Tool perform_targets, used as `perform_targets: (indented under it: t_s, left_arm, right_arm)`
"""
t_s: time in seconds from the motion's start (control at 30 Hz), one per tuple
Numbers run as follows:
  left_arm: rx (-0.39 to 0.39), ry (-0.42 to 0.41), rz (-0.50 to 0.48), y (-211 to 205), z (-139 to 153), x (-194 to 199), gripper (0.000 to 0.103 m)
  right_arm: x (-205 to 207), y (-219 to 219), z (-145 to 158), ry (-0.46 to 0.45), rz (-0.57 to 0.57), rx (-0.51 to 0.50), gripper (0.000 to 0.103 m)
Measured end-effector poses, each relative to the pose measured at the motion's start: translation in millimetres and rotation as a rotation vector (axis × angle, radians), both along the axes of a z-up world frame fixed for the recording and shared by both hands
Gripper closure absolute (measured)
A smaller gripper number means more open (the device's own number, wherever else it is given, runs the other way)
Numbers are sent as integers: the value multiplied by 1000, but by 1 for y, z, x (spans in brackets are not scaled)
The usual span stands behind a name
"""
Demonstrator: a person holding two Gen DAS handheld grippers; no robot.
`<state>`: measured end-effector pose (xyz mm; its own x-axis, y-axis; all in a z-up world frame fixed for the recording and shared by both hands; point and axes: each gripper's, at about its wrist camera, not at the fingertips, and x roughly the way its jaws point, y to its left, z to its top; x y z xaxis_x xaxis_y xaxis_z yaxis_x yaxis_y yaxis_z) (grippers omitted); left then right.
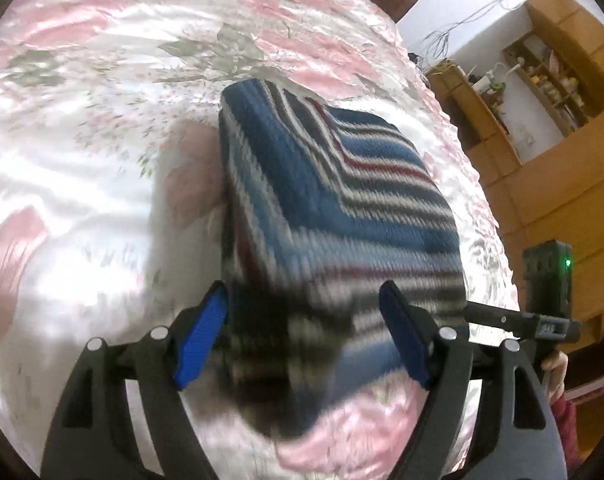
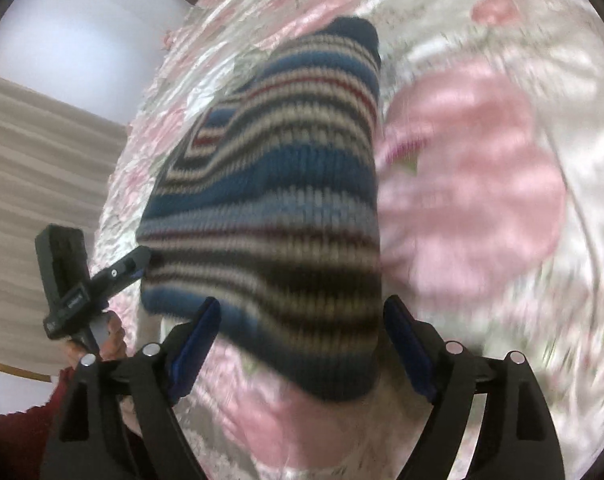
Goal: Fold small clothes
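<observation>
We see a folded striped sweater (image 1: 326, 200) lying on the pink flowered bedspread (image 1: 102, 120). Our left gripper (image 1: 306, 340) and right gripper (image 2: 302, 344) both hover at its near edge, jaws spread wide, with the blurred knit between the blue pads (image 1: 202, 340) but not pinched.

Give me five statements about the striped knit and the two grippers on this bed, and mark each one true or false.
1. The striped knit lies on a flowered bedspread. True.
2. The left gripper is wide open. True.
3. The knit is plain red. False: it has blue, white and dark stripes, with thin red lines.
4. The right gripper is clamped shut. False: its jaws stand wide apart.
5. The knit hangs from a hanger. False: it rests on the bed.
</observation>
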<state>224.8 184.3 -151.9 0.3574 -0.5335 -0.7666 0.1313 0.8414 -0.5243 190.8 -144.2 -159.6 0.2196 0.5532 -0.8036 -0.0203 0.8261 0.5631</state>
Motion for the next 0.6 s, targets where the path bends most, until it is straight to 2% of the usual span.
perform_targets:
  t_s: [0.03,0.1,0.17,0.2,0.23,0.27,0.37,0.5,0.6]
  left_arm:
    - [20,-8,5,-1,0,-5,26]
    - [71,-14,26,7,-7,-16,26]
    - [105,12,53,12,-16,-18,32]
    - [115,29,66,11,-21,-18,35]
    - [114,52,75,13,-24,-18,41]
    - [103,68,78,14,-25,-19,42]
    - [133,54,68,12,-25,-23,42]
    - [135,82,65,13,-40,-26,41]
    - [122,90,72,16,-46,-27,39]
  right_arm:
    - [-4,1,-3,8,3,-15,19]
    - [-2,10,-7,20,4,-27,27]
    - [-1,12,-13,44,-10,-6,48]
    - [-1,13,-12,38,-14,-21,54]
    - [-4,11,-11,33,-12,-26,66]
    - [-6,9,-7,25,-13,-16,71]
    - [-13,4,7,-16,-7,-43,74]
    - [-10,14,-8,2,2,-115,74]
    - [-11,14,-15,7,-10,-115,73]
